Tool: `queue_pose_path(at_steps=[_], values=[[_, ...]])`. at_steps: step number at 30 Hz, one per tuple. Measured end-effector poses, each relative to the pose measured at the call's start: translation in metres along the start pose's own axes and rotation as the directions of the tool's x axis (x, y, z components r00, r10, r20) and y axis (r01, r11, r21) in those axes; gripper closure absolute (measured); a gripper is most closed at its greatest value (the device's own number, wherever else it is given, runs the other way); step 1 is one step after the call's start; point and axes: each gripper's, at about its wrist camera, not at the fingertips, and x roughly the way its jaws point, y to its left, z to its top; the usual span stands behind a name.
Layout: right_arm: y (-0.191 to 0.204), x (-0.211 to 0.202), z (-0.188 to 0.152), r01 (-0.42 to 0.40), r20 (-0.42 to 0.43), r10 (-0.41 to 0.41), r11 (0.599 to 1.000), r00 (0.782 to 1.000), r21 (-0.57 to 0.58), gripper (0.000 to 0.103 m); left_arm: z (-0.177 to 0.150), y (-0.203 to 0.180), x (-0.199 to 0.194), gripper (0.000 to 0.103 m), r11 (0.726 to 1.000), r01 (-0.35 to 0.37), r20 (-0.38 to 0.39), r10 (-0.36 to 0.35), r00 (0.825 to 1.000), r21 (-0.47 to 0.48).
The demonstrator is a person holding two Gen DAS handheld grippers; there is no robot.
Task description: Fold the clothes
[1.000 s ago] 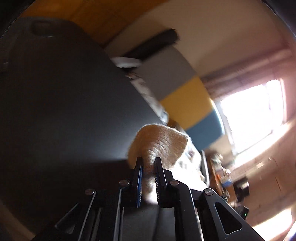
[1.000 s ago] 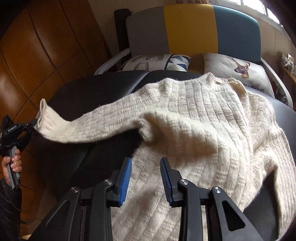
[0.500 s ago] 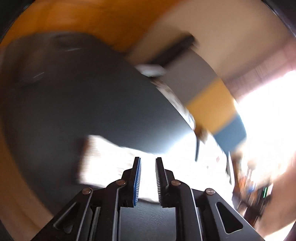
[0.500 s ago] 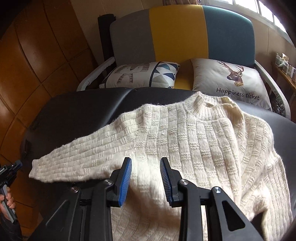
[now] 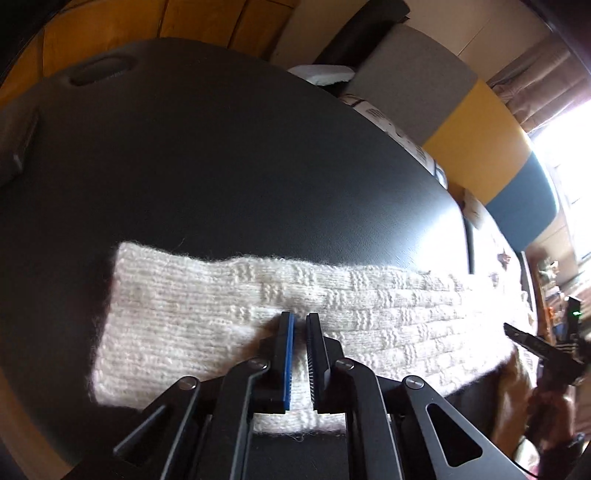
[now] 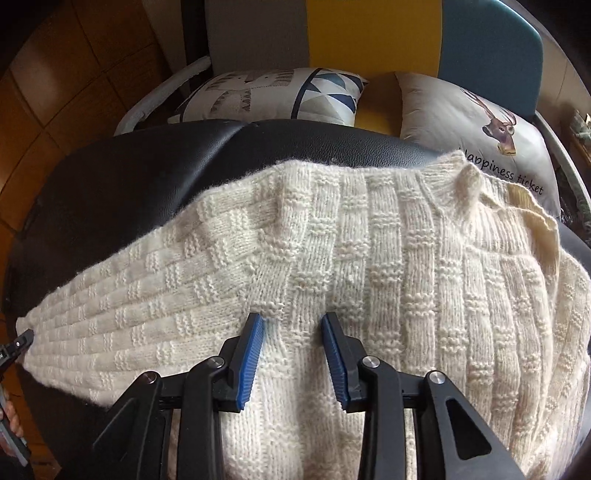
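Observation:
A cream knitted sweater (image 6: pixel 406 277) lies spread on a black padded table (image 6: pixel 147 173), neck toward the sofa. Its left sleeve (image 5: pixel 221 306) stretches out flat across the black surface. My left gripper (image 5: pixel 300 321) sits low over the sleeve's near edge. Its pads are almost together with only a thin slit, and no knit shows pinched between them. In the right wrist view its tip (image 6: pixel 16 345) is at the cuff end. My right gripper (image 6: pixel 292 321) hovers open over the sweater beside the armpit, with nothing between its fingers.
A grey, yellow and blue sofa (image 6: pixel 369 33) stands behind the table with a patterned cushion (image 6: pixel 277 96) and a deer cushion (image 6: pixel 472 122). Wooden floor (image 6: pixel 55 92) lies to the left. A person's hand (image 6: pixel 9 421) shows at the left edge.
The sleeve, held up by the cuff a second ago, now lies flat on the table and the left pads have narrowed. The right gripper moved forward over the sweater, still open.

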Motion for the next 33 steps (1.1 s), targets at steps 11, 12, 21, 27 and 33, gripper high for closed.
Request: queue_pose_path(at_steps=[11,12,21,27,33], values=[[-0.053,-0.111,-0.077,-0.283,0.246,0.247,0.950,0.937,0.128,0.068,-0.068,-0.128,-0.022,0.065,0.887,0.433,-0.242,-0.390,0.888,0.161],[-0.061,-0.125,-0.089,-0.301,0.267,0.257,0.944,0.929,0.137,0.068,-0.082,-0.144,-0.017,0.065,0.869,0.466,-0.294,-0.408,0.864,0.166],[-0.157,-0.190,-0.200,-0.324,0.394,0.164,0.865,0.905,0.383,0.068,-0.167,-0.209,-0.009,0.060,0.868,0.469,-0.428,-0.365,0.827,0.165],[-0.217,-0.159,-0.244,-0.438,0.419,0.199,0.655,0.886,0.616,0.068,-0.179,-0.237,-0.002,0.079,0.874,0.419,-0.404,-0.300,0.864,0.247],[-0.225,-0.126,-0.244,-0.480,0.412,0.255,0.575,0.875,0.663,0.068,-0.177,-0.233,0.004,0.097,0.876,0.440,-0.399,-0.337,0.853,0.199]])
